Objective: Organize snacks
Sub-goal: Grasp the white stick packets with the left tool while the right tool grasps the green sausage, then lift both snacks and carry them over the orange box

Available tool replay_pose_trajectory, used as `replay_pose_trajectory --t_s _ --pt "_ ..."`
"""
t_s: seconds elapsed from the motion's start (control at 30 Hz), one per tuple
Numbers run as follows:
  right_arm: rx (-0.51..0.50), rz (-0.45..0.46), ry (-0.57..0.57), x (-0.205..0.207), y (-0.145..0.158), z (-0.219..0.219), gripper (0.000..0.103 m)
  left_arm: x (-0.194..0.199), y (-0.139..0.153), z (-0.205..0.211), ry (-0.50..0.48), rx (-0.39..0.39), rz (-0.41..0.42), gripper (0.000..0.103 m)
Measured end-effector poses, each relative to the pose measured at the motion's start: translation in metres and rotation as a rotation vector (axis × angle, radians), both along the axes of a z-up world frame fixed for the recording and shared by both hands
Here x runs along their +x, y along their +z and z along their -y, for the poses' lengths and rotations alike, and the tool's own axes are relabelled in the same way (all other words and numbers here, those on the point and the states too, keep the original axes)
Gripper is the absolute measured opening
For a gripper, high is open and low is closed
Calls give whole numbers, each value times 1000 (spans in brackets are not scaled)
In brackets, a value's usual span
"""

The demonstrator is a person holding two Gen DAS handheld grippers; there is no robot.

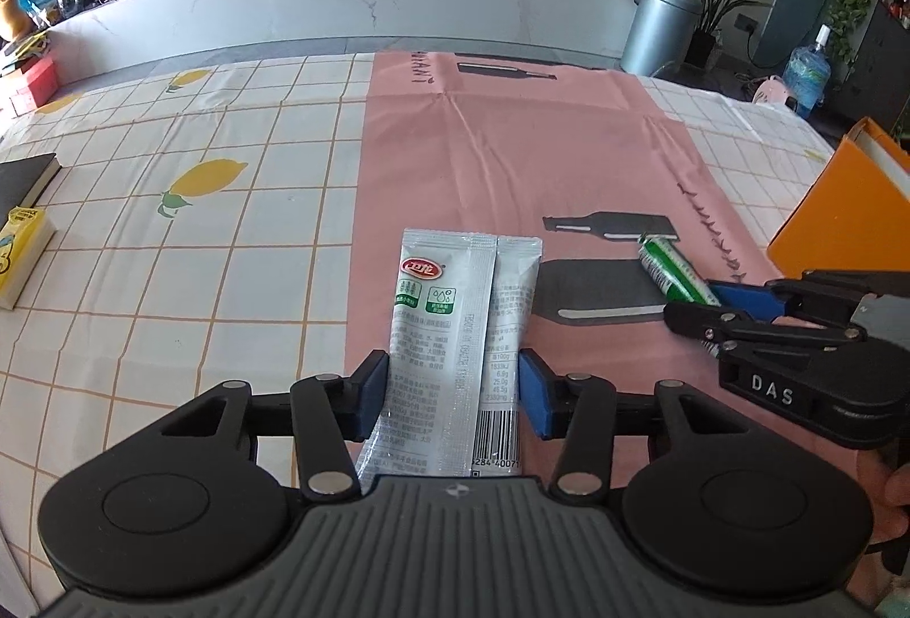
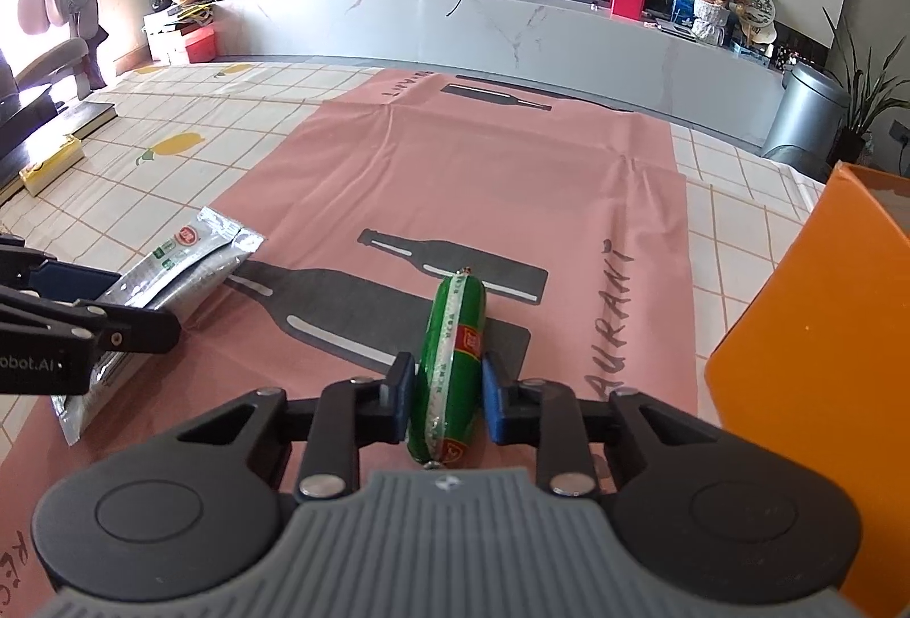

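Observation:
Two silver snack packets (image 1: 455,299) lie side by side on the pink cloth (image 1: 512,152), long ends pointing away from me. My left gripper (image 1: 453,385) is shut on them, its blue pads pressing their outer edges near the lower half. In the right wrist view the same packets (image 2: 187,260) show at the left, held by the left gripper (image 2: 122,319). A green sausage stick (image 2: 455,334) with a red label lies on the cloth's bottle print. My right gripper (image 2: 446,393) is shut on its near half. The left wrist view shows the sausage (image 1: 668,268) and the right gripper (image 1: 711,305) at the right.
An orange box (image 2: 807,368) stands open at the right edge of the table, close to the right gripper. A yellow carton (image 1: 20,254) and a dark book (image 1: 25,177) lie far left on the lemon-print checked cloth (image 1: 199,277). A white cabinet runs behind the table.

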State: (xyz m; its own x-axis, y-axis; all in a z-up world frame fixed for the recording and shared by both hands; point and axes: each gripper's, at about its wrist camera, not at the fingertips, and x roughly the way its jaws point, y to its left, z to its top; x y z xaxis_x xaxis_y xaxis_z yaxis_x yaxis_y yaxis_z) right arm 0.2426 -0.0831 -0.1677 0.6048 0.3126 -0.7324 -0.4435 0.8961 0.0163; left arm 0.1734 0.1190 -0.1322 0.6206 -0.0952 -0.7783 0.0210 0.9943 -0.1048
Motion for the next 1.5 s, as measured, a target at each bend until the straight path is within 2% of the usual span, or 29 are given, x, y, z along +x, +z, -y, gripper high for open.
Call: replay_pose_trajectory --t_s 0.33,0.43,0.87,1.2,1.5 --pt "15 25 31 -30 31 8 20 -16 37 16 -20 -34 28 55" --pt "43 17 12 -41 42 16 20 -24 54 26 -46 -14 47 55" --pt "150 14 -115 -102 99 77 20 -61 112 71 -133 -110 115 55" --pt "182 63 -199 -144 123 153 20 -63 133 141 -233 -156 125 55" --pt "173 101 -291 -149 137 228 20 -39 144 220 -370 -148 135 55"
